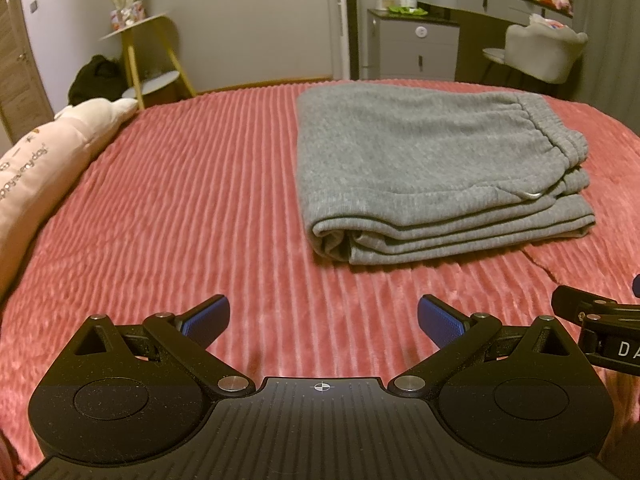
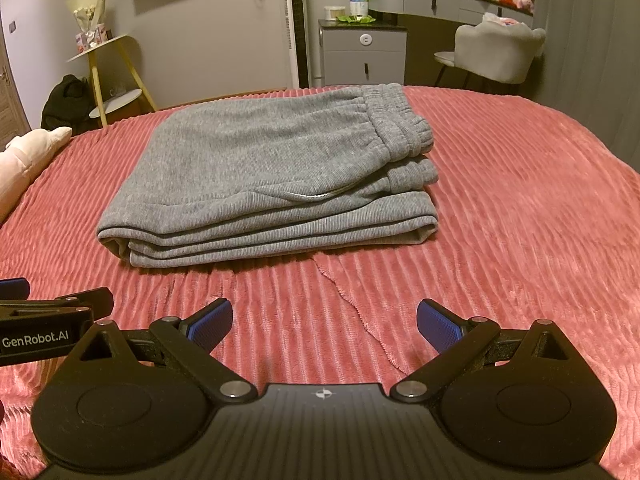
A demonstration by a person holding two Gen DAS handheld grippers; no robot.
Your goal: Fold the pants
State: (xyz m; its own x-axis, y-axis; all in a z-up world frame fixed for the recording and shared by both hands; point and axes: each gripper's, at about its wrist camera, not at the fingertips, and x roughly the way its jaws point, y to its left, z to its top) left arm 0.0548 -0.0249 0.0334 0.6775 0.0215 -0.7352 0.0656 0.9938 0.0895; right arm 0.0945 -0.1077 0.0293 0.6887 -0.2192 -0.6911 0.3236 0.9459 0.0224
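One folded gray pants (image 2: 264, 176) stack on one pink bedspread (image 2: 520, 208); two spread, empty claws: left claw (image 1: 323, 320), right claw (image 2: 325, 322).

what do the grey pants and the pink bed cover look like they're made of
Grey pants: apparently a thick knit, probably cotton-blend fleece or sweatshirt jersey; matte, heathered surface with fine ribbing, a gathered elastic waistband, and soft, bulky folded edges.

Pink bed cover: looks like plush synthetic fleece, possibly flannel or coral fleece; raised corduroy-like ridges, a slight sheen, and a fuzzy edge at the fold.
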